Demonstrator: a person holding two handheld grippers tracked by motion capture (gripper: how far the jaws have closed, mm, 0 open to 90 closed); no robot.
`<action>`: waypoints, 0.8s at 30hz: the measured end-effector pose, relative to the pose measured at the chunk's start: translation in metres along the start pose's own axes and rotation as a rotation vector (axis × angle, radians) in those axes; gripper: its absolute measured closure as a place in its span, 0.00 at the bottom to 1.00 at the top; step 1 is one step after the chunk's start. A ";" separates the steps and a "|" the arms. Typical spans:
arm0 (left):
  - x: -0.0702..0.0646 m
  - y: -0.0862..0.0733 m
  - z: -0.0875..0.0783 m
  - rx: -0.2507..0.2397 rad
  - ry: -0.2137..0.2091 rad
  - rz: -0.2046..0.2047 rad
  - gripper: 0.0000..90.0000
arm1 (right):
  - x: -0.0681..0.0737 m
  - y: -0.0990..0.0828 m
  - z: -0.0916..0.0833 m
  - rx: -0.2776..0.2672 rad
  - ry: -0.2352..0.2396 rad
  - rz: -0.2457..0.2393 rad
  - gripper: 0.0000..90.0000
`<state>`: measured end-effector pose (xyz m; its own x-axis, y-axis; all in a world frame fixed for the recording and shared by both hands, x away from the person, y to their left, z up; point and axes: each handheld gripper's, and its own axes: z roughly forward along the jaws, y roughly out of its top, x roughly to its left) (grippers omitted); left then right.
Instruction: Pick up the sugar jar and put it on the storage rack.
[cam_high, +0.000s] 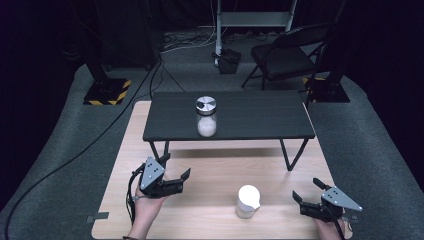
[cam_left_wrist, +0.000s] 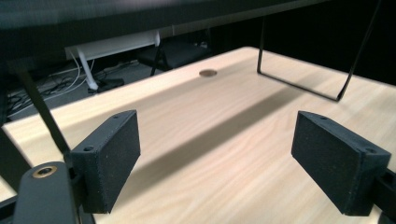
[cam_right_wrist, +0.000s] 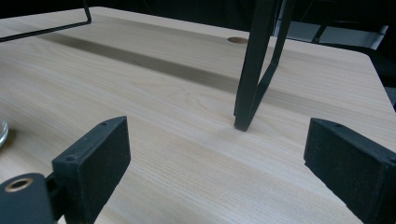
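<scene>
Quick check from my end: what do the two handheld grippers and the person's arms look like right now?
Both the left gripper and the right gripper are black, each topped by a grey three-cornered plate with small dark holes. Each has two blocky black jaws with finely textured pads and a brass-ringed hole on the body. A black cable trails from the left one. No sleeves show on the forearms.

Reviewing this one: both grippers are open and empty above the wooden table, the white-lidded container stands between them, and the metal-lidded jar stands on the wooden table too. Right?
Not quite. The metal-lidded jar stands on the black raised shelf, not on the wooden table; the high view shows it. The rest holds: left gripper and right gripper are open and empty, with the white-lidded container between them.
</scene>
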<state>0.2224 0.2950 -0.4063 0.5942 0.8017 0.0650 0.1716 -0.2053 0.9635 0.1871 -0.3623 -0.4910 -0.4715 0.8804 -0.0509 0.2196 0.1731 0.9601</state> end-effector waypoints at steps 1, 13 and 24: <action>0.000 -0.004 0.000 0.006 -0.002 0.002 0.17 | 0.000 0.000 0.000 0.000 0.000 0.000 0.07; -0.001 -0.052 -0.005 0.045 -0.024 -0.023 0.16 | 0.000 0.000 0.000 0.001 -0.001 -0.003 0.07; -0.006 -0.076 -0.010 0.085 -0.024 -0.011 0.16 | 0.001 0.000 0.000 0.001 -0.002 -0.003 0.07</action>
<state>0.1981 0.3111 -0.4775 0.6104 0.7907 0.0471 0.2436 -0.2439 0.9387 0.1866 -0.3615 -0.4909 -0.4701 0.8810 -0.0540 0.2189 0.1756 0.9598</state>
